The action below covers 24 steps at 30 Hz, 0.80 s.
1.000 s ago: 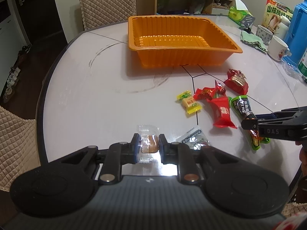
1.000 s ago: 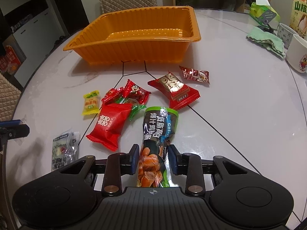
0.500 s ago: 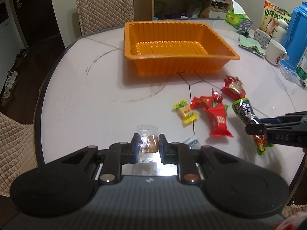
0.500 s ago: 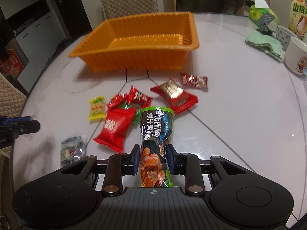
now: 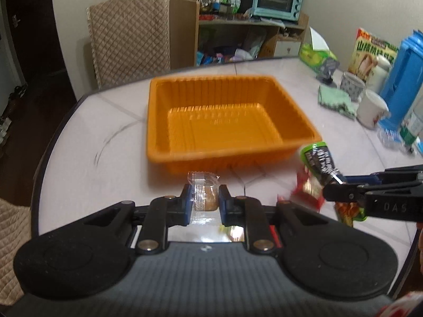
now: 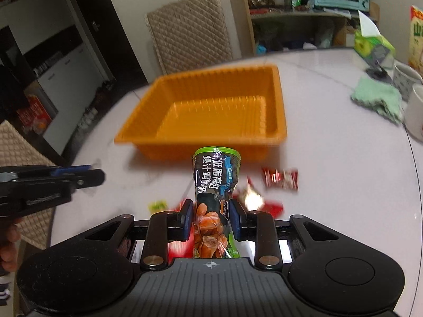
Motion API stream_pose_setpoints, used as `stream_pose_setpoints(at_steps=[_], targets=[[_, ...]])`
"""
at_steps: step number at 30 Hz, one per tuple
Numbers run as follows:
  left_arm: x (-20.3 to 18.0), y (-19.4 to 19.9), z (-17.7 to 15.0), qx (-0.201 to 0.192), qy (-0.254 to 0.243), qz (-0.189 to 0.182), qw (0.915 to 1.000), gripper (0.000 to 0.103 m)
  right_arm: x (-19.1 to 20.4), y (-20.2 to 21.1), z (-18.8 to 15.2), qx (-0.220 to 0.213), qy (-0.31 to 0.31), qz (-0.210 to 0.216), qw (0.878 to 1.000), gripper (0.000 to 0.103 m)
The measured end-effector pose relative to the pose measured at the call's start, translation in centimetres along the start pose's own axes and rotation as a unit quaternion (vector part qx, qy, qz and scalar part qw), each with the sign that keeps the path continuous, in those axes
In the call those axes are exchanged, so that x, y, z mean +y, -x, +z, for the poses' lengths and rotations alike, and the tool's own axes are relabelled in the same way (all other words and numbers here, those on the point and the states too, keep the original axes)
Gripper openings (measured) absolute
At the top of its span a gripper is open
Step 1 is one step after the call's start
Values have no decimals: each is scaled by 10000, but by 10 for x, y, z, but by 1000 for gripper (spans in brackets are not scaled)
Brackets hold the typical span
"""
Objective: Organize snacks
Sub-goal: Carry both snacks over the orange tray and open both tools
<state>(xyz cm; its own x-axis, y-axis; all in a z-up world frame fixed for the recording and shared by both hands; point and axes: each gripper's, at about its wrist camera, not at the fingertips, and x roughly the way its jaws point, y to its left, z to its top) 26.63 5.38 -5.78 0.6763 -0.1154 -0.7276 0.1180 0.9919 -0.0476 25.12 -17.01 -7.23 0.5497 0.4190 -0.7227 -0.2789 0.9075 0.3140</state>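
An empty orange tray [image 5: 227, 155] [image 6: 277, 132] sits on the white table. My left gripper [image 5: 205, 198] is shut on a small clear-wrapped biscuit [image 5: 205, 194], held above the table just short of the tray's near wall. My right gripper [image 6: 211, 211] is shut on a long green and black snack pack [image 6: 215, 182], lifted and pointing at the tray; the pack [image 5: 321, 162] also shows in the left wrist view, held by the right gripper [image 5: 335, 185]. Red wrapped snacks [image 6: 280, 178] and a yellow candy [image 6: 157, 206] lie on the table below.
Mugs [image 5: 371, 108], a green cloth [image 5: 335, 100], a blue jug [image 5: 403, 79] and a tissue box [image 5: 317, 58] stand at the right of the table. A quilted chair [image 5: 129, 37] stands behind the tray. The table edge curves along the left.
Both grippers have lifted with their snacks and moved forward toward the orange tray, which now looms larger. The loose snacks have dropped below and behind the grippers.
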Motion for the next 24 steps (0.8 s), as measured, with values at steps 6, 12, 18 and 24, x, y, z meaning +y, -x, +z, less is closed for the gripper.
stream_pose_setpoints(at_steps=[6,12,18,24], targets=[[-5,-28,46,-120,83,-87,9999,19,-2,-17,45,-285,1,143,9995,30],[-8,-60,82,-168,197,-137,9996,19,-10,-43,81,-471,-40,267,9985,30],[-2,-97,106,-10,409,-163,9990,19,-25,-73,107,-536,-178,344,9978,30],[5,-123,112,154,458,-146,9987,19,-34,-107,118,-342,-342,341,9982,30]])
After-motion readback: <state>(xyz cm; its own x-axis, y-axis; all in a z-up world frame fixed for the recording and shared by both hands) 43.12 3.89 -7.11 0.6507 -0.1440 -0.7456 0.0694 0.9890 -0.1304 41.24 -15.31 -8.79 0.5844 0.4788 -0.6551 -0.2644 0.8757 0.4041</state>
